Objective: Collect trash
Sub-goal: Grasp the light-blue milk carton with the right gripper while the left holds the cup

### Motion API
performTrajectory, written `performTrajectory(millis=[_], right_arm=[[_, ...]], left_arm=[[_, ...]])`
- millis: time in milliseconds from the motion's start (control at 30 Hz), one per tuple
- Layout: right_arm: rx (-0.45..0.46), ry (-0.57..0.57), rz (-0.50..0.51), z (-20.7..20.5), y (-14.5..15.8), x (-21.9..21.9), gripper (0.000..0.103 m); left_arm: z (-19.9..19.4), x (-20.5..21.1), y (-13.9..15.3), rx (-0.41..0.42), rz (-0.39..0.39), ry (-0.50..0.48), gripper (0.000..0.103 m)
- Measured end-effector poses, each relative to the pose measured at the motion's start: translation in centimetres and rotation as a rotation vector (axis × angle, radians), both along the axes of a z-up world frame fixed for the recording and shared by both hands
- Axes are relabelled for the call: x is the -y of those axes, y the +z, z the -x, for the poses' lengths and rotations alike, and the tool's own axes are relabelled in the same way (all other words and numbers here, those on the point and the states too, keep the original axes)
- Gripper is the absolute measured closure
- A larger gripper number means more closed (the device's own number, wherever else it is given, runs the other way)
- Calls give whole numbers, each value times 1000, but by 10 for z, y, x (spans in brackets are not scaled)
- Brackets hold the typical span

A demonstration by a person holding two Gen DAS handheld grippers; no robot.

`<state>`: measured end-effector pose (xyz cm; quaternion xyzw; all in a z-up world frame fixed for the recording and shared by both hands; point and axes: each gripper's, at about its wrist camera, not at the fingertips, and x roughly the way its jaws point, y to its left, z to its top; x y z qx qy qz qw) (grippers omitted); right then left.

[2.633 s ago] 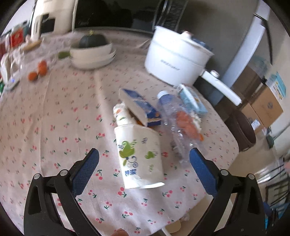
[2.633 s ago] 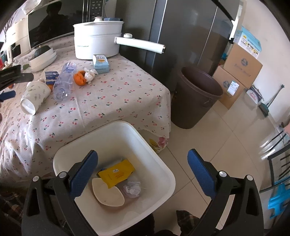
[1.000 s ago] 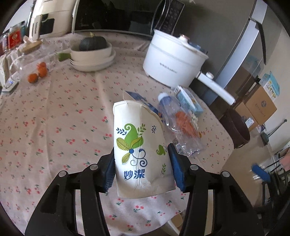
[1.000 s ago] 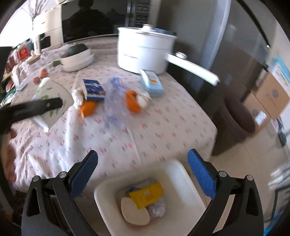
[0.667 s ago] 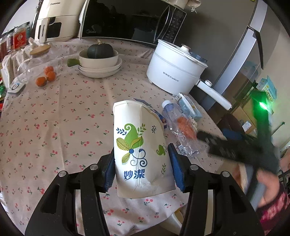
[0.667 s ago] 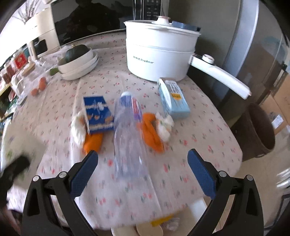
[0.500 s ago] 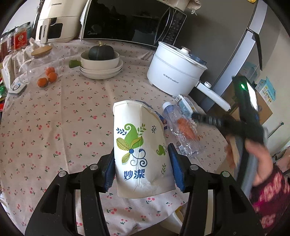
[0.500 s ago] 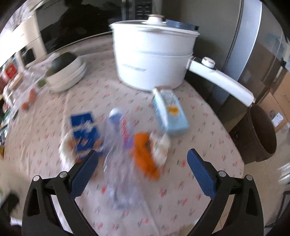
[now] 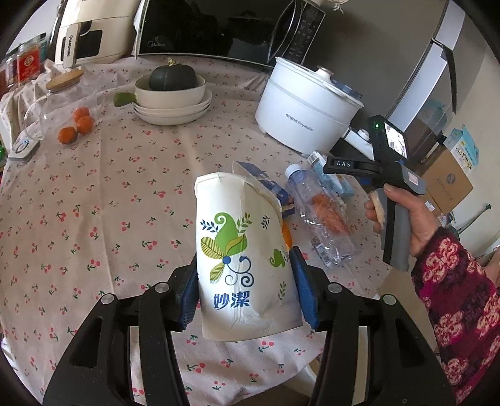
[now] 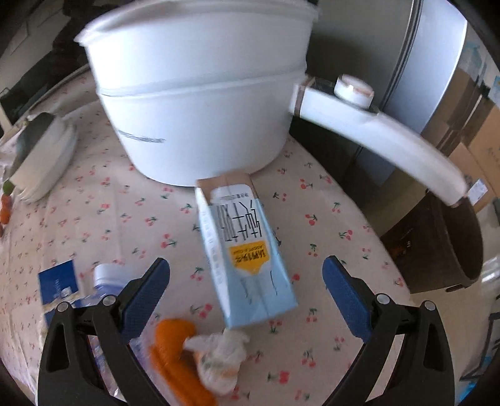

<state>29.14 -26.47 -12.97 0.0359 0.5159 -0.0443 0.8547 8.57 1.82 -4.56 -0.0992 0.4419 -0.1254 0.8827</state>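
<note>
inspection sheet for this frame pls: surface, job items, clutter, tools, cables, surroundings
Surface: cherry-print tablecloth.
Job's things: white paper bag in left tool; light blue carton, plastic bottle, orange peel, dark blue box lying on the cloth.
Clutter: white electric pot, stacked bowls with a squash, glass jar.
Grippers: left tool shut on the bag; right tool open above the carton.
Cables: nothing seen.
Surroundings: microwave, brown bin, cardboard boxes.

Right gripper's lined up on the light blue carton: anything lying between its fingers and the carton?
Nothing: in the right wrist view the open right gripper already straddles the light blue carton, with only bare tablecloth on either side; crumpled wrapper lies just nearer.
</note>
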Motion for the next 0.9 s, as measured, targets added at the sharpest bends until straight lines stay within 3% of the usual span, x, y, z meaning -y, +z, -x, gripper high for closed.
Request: performTrajectory(millis=[67, 133, 400, 667, 900], right_arm=[[-10, -3, -1, -7, -9, 2, 8], [-28, -1, -13, -11, -16, 1, 19], [-46, -13, -46, -17, -30, 8, 43], [0, -27, -29, 2, -8, 11, 45], [81, -33, -14, 33, 41, 10, 44]], left_arm=[[-3, -1, -4, -13, -4, 2, 53], [-5, -1, -9, -27, -6, 5, 53], [-10, -1, -15, -43, -24, 15, 53], [-10, 1, -13, -30, -24, 14, 53], [-3, 4, -5, 9, -9, 14, 53]])
